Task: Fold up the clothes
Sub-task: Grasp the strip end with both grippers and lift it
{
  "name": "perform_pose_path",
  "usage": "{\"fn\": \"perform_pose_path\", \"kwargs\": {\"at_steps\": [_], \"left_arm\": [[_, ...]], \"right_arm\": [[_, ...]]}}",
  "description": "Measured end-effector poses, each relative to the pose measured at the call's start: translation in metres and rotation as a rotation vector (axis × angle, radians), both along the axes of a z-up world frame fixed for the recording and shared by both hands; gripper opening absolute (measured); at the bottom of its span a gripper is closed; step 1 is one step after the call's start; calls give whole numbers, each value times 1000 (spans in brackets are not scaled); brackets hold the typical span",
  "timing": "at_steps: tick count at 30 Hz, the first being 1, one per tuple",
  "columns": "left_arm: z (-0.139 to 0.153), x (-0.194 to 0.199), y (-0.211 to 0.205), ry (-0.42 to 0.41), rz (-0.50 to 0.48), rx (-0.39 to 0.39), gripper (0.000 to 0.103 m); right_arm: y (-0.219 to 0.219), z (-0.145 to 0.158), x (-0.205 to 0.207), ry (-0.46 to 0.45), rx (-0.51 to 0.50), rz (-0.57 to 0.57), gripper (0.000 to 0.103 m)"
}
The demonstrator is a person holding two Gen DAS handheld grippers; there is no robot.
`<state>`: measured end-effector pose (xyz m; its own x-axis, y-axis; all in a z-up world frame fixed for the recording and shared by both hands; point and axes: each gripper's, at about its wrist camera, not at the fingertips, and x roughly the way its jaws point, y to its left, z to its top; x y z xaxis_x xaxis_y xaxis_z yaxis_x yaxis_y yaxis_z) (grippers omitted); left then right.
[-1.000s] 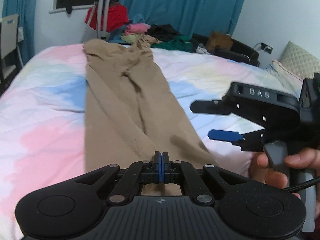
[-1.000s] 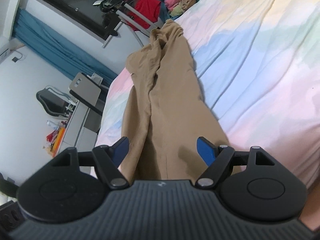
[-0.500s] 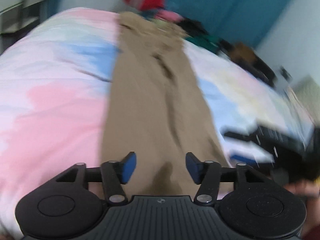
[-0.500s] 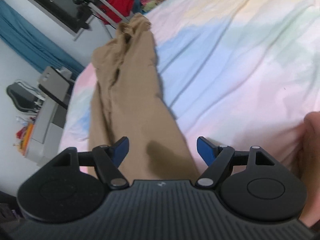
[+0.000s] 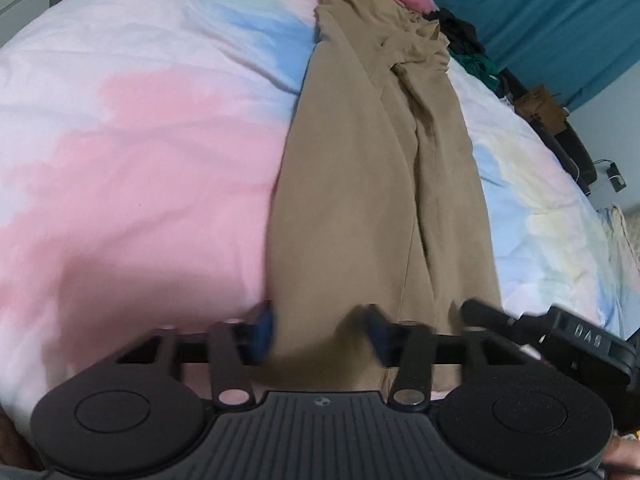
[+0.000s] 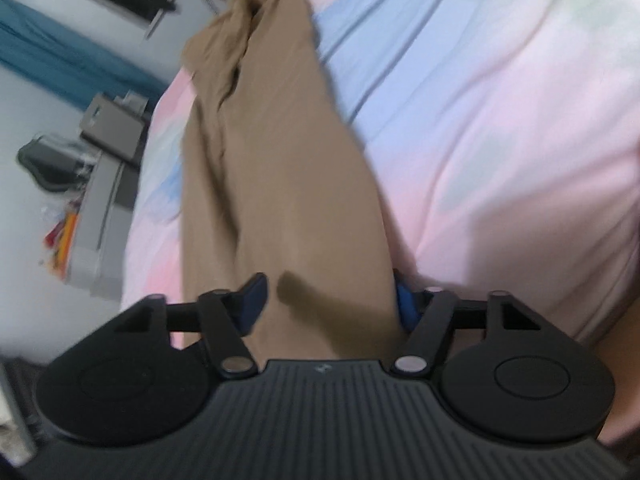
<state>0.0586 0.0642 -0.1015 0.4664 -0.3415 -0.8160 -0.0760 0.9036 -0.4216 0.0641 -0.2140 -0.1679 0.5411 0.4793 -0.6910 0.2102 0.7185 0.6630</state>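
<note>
Tan trousers (image 5: 376,184) lie lengthwise on the pastel bedcover (image 5: 140,140), waist at the far end and leg hems near me. My left gripper (image 5: 320,334) is down at the hems' left corner. Its jaws are closing with tan cloth between the blue pads (image 5: 262,332), which do not press on it. In the right wrist view the trousers (image 6: 280,160) run away from my right gripper (image 6: 328,306), whose jaws are closing around the hems' right edge, still apart from the cloth. One of the right gripper's fingers (image 5: 488,314) shows beside the left one.
A heap of loose clothes (image 5: 460,36) lies at the bed's far end before a teal curtain (image 5: 560,8). A brown bag (image 5: 540,104) stands beyond the bed's right side. A grey desk (image 6: 100,200) and a chair (image 6: 52,164) stand off the bed's left edge.
The left gripper, shut a second ago, opened wide, dropped onto the hems' left corner and has narrowed. The right gripper sank to the hems and its jaws drew closer.
</note>
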Motion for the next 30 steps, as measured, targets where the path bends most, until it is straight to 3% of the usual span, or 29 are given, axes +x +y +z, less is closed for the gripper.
{"fn": "perform_pose_path", "kwargs": {"at_steps": [2,5,8,13,15,19,23,30], "left_arm": [[-1,-5,1,7,4,-3,12],[4,-13,5,-39,48,-9,6],[17,-22,13,-129,75,-74,5],[56,-36,31,-273,121,-190,5],[79,-40,35,-331,133,-229,4],[127,-48,29,-468,118,-192,4],[160,-70,16,-552,81,-172,4],[164,-157,10,-608,31,-162,4]], "right_arm": [[8,2,-3,16,-33,24,29],[15,8,-10,14,-73,51,15],[13,24,-19,-33,-91,27,13],[-12,63,-24,-133,66,-35,12],[-19,87,-22,-187,83,-36,12],[-26,135,-18,-298,86,-17,12],[-27,169,-27,-380,63,-1,12],[-43,173,-94,-419,80,22,12]]}}
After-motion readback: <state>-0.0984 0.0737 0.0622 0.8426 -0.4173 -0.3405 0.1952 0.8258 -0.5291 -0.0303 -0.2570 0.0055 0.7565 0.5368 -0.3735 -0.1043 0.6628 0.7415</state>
